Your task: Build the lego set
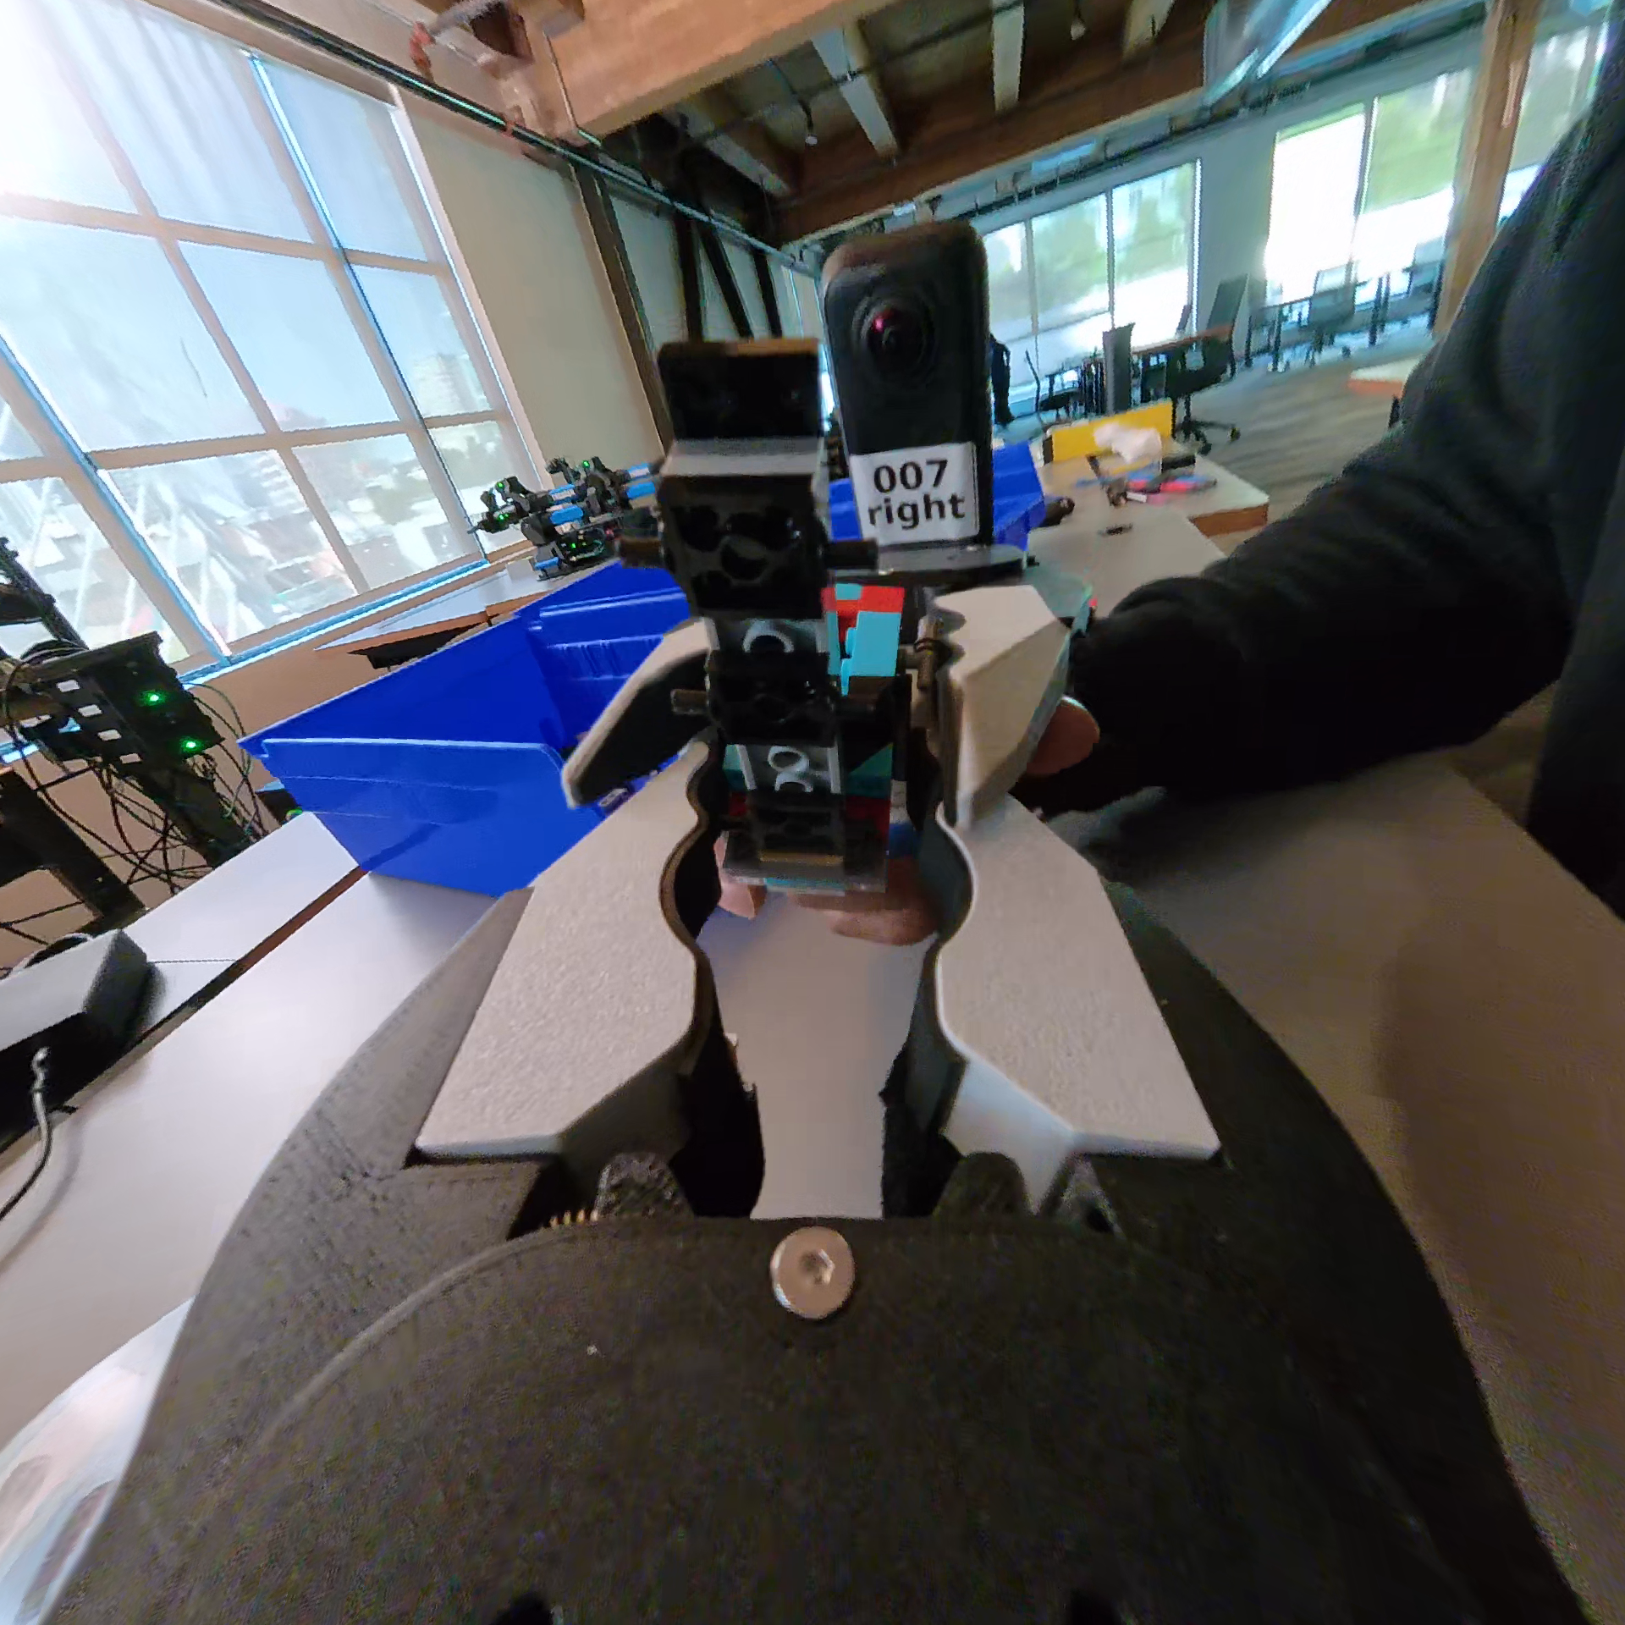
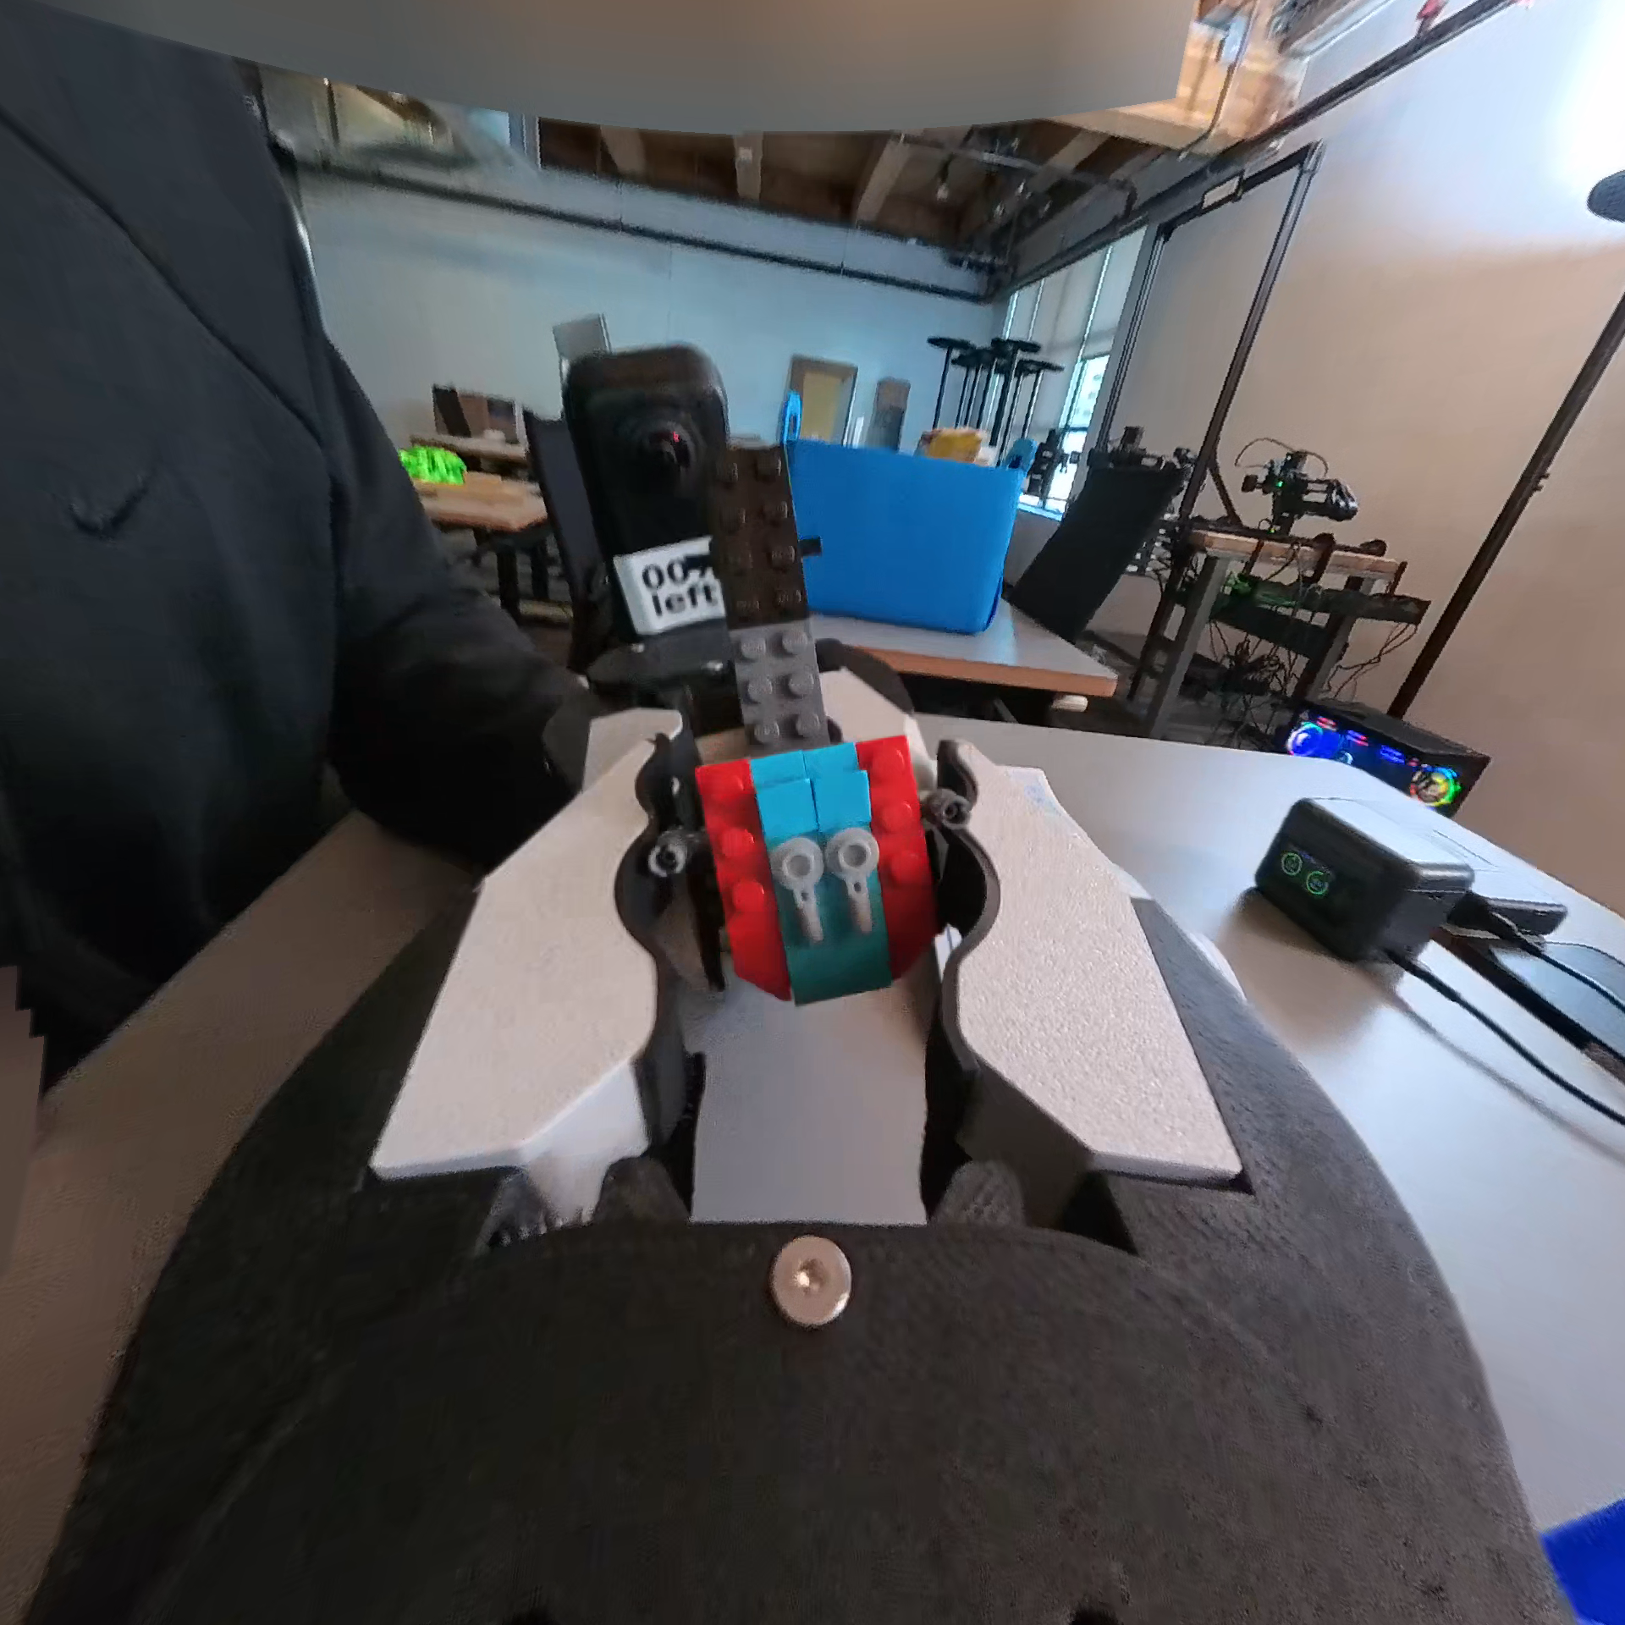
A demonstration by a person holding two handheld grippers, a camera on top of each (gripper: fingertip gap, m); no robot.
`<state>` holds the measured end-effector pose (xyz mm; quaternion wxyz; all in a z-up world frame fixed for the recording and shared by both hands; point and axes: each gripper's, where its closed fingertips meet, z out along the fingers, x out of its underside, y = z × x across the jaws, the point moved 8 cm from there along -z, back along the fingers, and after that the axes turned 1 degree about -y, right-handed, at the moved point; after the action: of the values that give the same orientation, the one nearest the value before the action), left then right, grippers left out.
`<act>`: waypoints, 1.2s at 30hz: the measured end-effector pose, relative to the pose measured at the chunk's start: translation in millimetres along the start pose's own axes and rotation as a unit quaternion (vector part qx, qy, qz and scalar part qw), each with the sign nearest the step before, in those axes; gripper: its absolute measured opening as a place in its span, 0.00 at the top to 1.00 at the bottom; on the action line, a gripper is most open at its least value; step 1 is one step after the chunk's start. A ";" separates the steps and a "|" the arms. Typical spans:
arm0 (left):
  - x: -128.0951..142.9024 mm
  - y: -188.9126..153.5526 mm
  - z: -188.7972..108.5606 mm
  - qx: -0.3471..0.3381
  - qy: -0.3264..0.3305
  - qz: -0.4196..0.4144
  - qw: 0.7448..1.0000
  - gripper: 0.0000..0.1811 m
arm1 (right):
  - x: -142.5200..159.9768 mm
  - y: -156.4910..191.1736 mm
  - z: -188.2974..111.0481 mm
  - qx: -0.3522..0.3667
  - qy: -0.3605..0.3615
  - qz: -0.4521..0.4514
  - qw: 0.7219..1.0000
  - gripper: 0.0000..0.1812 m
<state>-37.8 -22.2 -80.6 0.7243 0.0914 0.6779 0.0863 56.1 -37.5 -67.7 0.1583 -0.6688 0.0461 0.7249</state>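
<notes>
The lego model (image 2: 813,866) was held in the air between the two tools, clear of the worktop (image 2: 1143,791), and each tool hid the model's far side from the other's camera. The right gripper (image 2: 813,879) was clenched on its studded red, teal and blue body, where two grey ringed pins stood; a grey and black studded strip rose tilted beyond. The left gripper (image 1: 813,844) clasped the model's lower end; its fingers (image 1: 615,967) were matte, grainy grey plastic with wavy inner edges.

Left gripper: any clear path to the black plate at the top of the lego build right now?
Probably not without letting go: the left gripper looks clamped low on the lego build, opposite the right gripper. The black plate itself stands free above both.
</notes>
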 end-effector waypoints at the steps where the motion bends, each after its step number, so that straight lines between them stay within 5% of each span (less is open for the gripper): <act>1: 0.3 -0.7 -0.5 0.004 0.009 0.012 1.000 0.78 | 0.9 1.0 0.2 -0.002 0.007 -0.008 1.000 0.66; 13: 5.6 -1.3 -4.3 0.028 0.075 0.061 0.995 0.77 | 6.5 3.5 1.2 -0.004 0.032 -0.037 0.999 0.65; 36: 8.1 3.2 -8.1 0.077 0.060 -0.034 0.995 0.78 | 6.0 4.4 0.0 -0.014 0.030 -0.031 0.999 0.64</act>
<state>-45.3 -17.0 -88.1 0.6759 0.1188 0.7272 0.0140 54.5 -40.7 -74.3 0.1704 -0.6932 0.0199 0.7001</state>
